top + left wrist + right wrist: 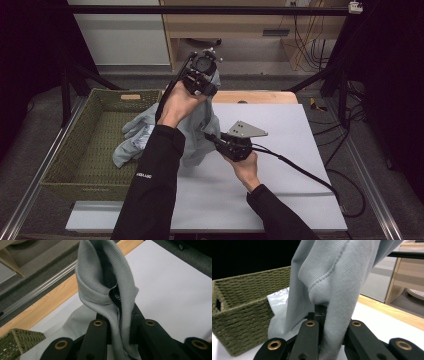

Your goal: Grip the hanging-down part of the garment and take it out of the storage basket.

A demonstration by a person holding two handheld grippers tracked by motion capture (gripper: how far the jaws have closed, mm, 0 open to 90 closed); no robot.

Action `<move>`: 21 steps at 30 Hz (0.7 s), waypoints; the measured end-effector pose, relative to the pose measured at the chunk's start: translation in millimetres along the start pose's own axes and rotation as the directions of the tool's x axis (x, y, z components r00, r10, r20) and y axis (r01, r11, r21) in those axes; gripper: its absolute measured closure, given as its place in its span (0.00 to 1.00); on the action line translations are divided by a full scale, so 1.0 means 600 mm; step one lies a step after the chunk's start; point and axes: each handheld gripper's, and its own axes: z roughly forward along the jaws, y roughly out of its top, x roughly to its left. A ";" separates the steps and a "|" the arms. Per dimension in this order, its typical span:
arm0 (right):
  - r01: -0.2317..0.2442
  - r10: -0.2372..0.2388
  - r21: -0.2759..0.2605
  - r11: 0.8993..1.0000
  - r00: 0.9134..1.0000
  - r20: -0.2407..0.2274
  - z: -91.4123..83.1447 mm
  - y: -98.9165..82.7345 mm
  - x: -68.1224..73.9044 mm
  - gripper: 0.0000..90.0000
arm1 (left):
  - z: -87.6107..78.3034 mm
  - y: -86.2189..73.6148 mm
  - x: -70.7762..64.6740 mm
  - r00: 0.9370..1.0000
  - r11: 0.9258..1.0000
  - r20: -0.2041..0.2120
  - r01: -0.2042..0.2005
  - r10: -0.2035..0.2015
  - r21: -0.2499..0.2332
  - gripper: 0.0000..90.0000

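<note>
Above the far edge of the white surface [280, 170], the left tool [202, 80] is raised and clamps the ribbed collar of a grey sweatshirt [200, 135], its jaws pressed together on the fabric beside the neck label. The garment hangs down from there, its long axis near vertical, collar end up, and its lower part trails over the rim into the woven green basket [75, 145]. Lower and nearer, the right tool [212, 137] pinches a seamed fold of the same sweatshirt.
</note>
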 end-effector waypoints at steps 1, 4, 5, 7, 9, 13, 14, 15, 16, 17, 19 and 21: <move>0.008 -0.008 -0.001 1.000 1.000 0.005 -0.005 0.001 -0.001 0.95 | 0.000 0.000 -0.001 1.000 1.000 0.001 0.000 0.000 -0.002 0.89; 0.013 -0.013 -0.005 1.000 1.000 0.007 -0.028 0.006 -0.005 0.95 | 0.000 0.000 -0.002 1.000 1.000 0.004 0.002 -0.002 -0.003 0.89; 0.016 -0.016 -0.001 1.000 1.000 0.008 -0.034 0.008 -0.006 0.95 | -0.001 0.000 -0.003 1.000 1.000 0.004 -0.002 0.002 0.000 0.89; 0.007 -0.007 0.001 1.000 1.000 0.007 -0.040 0.010 -0.005 0.95 | -0.001 0.000 -0.005 1.000 1.000 0.004 -0.004 0.004 0.000 0.89; 0.027 -0.027 0.001 1.000 1.000 0.012 -0.053 0.011 -0.008 0.95 | -0.002 0.000 -0.008 1.000 1.000 0.008 -0.009 0.009 -0.002 0.89; 0.026 -0.026 -0.002 1.000 1.000 0.015 -0.075 0.014 -0.013 0.95 | -0.002 0.000 -0.013 1.000 1.000 0.014 -0.021 0.021 -0.001 0.89; 0.027 -0.027 -0.006 1.000 1.000 0.016 -0.080 0.015 -0.014 0.95 | -0.002 0.000 -0.014 1.000 1.000 0.012 -0.022 0.022 0.000 0.89; 0.035 -0.035 -0.003 0.999 0.999 0.018 -0.086 0.016 -0.016 0.95 | -0.002 0.000 -0.014 1.000 1.000 0.015 -0.023 0.023 -0.001 0.89; 0.036 -0.036 -0.003 0.999 0.999 0.020 -0.091 0.017 -0.017 0.95 | -0.003 0.000 -0.015 0.999 1.000 0.021 -0.024 0.024 0.001 0.89; 0.037 -0.037 0.000 0.999 0.999 0.024 -0.096 0.017 -0.017 0.95 | -0.004 -0.001 -0.015 0.999 0.999 0.021 -0.031 0.031 0.007 0.89; 0.047 -0.047 -0.002 0.999 0.999 0.024 -0.103 0.018 -0.019 0.95 | -0.003 -0.002 -0.017 0.999 1.000 0.027 -0.027 0.027 0.000 0.89; 0.056 -0.056 -0.001 0.998 0.998 0.025 -0.114 0.019 -0.018 0.95 | -0.004 -0.003 -0.021 0.999 1.000 0.033 -0.031 0.031 -0.003 0.89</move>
